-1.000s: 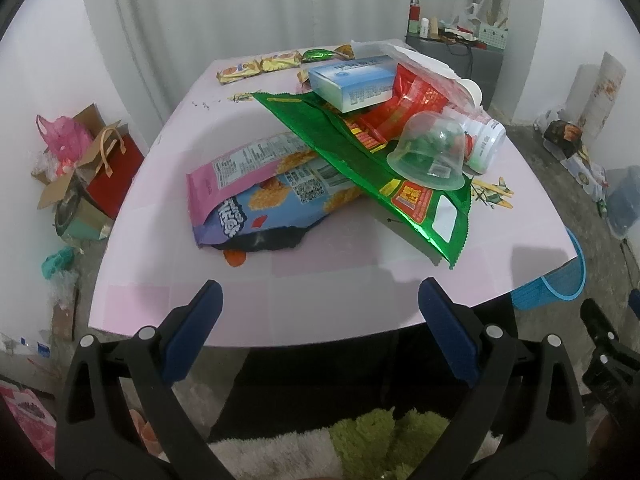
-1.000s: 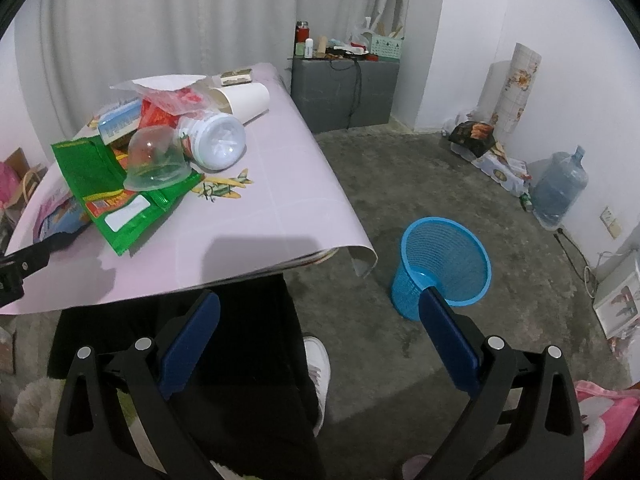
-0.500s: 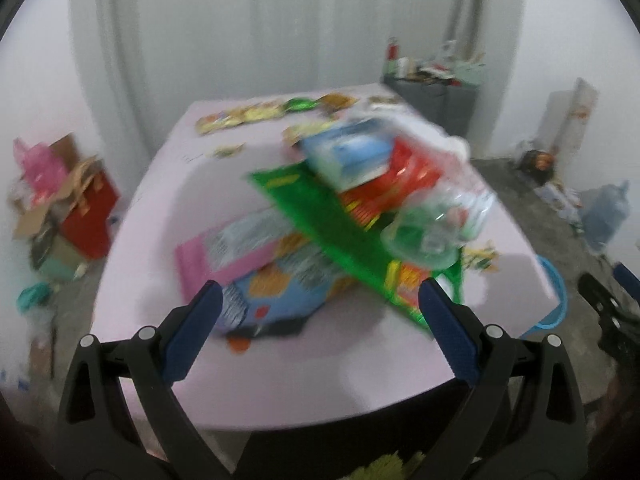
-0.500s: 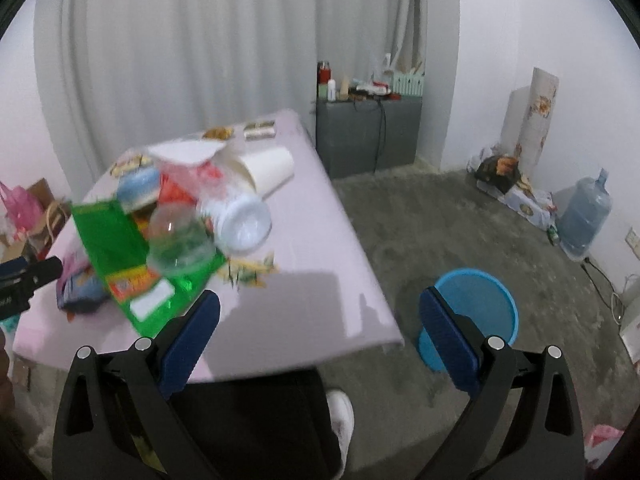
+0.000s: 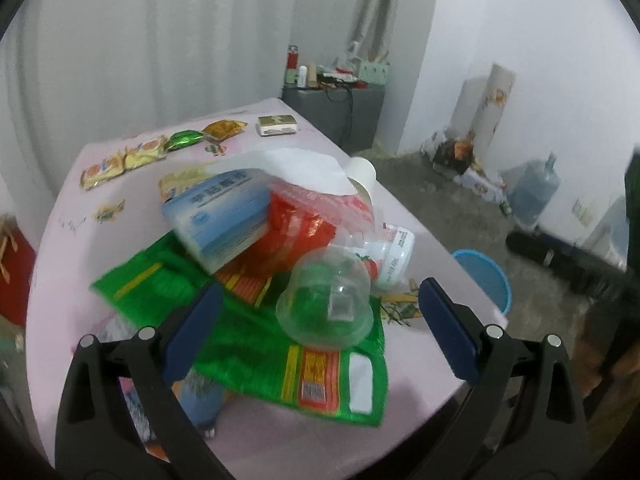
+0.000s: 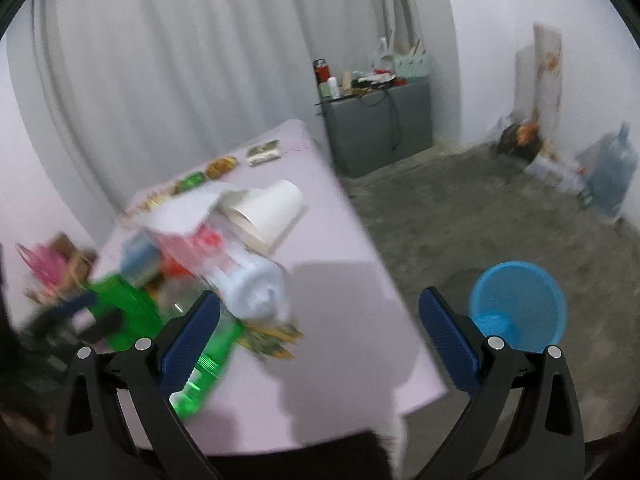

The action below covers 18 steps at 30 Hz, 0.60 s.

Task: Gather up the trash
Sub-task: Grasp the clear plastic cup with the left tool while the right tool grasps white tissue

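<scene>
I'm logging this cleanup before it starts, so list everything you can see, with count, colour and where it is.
table: one, pink top, centre
green wrapper: one, green, bottom of the pile
clear cup: one, see-through, upside down on the green wrapper
blue box: one, blue and white, top of the pile
red wrapper: one, red, under the blue box
plastic bottle: one, clear with white label, lying right of the pile
paper cup: one, white, on its side behind the pile
small snack packs: several, yellow and green, far edge
blue basket: one, floor right of the table
water jug: one, bluish, by the wall
grey cabinet: one, back corner
left gripper: jaws open
right gripper: jaws open
</scene>
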### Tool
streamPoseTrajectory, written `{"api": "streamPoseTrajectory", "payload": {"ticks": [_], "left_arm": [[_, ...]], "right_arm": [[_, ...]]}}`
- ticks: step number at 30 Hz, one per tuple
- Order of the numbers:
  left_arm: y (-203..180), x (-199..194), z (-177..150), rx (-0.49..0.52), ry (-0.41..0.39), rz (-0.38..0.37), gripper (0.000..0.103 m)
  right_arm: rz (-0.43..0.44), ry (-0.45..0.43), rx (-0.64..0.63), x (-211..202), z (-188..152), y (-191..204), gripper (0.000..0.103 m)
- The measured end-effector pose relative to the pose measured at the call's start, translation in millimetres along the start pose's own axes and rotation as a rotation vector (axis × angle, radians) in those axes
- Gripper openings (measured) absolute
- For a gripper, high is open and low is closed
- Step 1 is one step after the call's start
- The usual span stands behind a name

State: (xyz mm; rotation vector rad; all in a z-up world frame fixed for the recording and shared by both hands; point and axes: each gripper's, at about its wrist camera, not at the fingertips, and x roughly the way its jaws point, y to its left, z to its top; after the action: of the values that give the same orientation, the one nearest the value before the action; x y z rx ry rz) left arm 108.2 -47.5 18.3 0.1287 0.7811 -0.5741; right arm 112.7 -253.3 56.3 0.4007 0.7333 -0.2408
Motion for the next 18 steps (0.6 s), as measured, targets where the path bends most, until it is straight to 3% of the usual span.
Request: {"api": "streamPoseTrajectory", "payload": {"ticks": [3,5,9,12,14,16,18], "left_arm": [[-7,20,2,0.053,0.041,0.028,0.094],[-11,31,2,0.086,0.064,0.038,0.094],[-16,47,0,0.141,0.103,0.054,0.094],[-14,56,0,0.142,0.117,0.056,0.094],[-11,60,0,0.138,0.126,0.054,0.088],[-8,65,-1,0.133,0.159,0.037,0.075],[-3,69,-2,0.115,0.19,0.007,0.07]], "right_arm": [[0.146,0.048,0.11,24,21,-10,0.097],[0.199,0.086,0.157,40,31,-13,0.097],[0.208,0.123,0.092,80,55,-1,0.096],[0.23,0.158,0.037,104,74,12,0.089],[0.277,0.171,0.017,110,84,22,0.086],[0.343,0.179,0.004,113,94,31,0.086],[0.423,0.214,0.011,125,105,42,0.086]]}}
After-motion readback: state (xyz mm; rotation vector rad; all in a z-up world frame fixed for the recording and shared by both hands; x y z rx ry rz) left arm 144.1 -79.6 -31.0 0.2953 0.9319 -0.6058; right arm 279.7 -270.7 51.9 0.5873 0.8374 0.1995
